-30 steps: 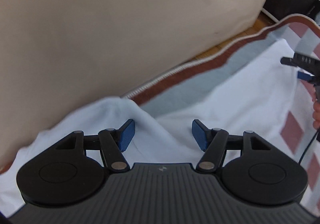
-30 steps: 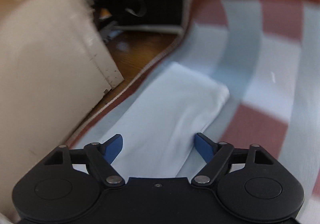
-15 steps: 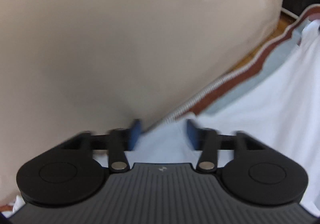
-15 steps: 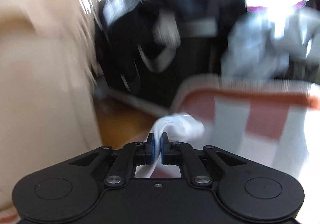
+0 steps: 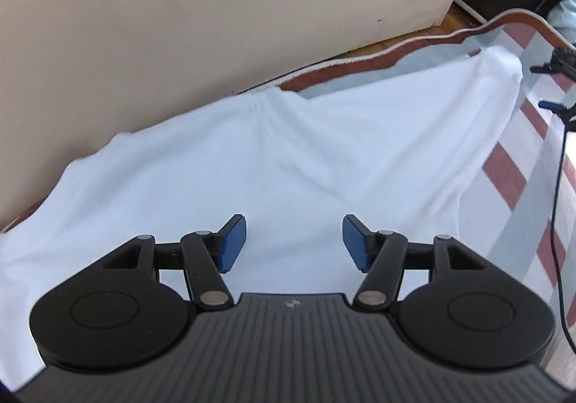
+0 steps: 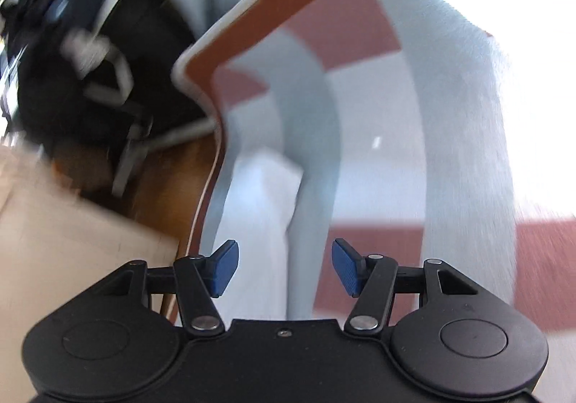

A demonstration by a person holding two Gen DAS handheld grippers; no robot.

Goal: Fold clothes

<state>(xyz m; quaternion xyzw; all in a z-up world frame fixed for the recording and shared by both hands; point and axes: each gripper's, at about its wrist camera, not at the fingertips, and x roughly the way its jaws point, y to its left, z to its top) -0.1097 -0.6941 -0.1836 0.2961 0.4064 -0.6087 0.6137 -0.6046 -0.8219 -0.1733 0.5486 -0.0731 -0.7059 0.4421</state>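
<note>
We see a white cloth [image 5: 288,158] spread flat on a blanket [image 5: 532,136] with red, grey and white squares. The far edge of the cloth lies next to a big tan box [image 5: 216,14].

Our left gripper [image 5: 293,246] hangs just over the near part of the cloth. Its blue jaws are wide apart and hold nothing.

Our right gripper [image 6: 284,266] also has its jaws wide apart with nothing between them. Its picture is blurry. Under it we see one narrow end of the cloth [image 6: 259,216] lying on the blanket [image 6: 378,115], near the blanket's brown edge. In the left view the right gripper [image 5: 556,86] shows at the far right, beside the far corner of the cloth. A thin black cord [image 5: 556,223] hangs down from it.
</note>
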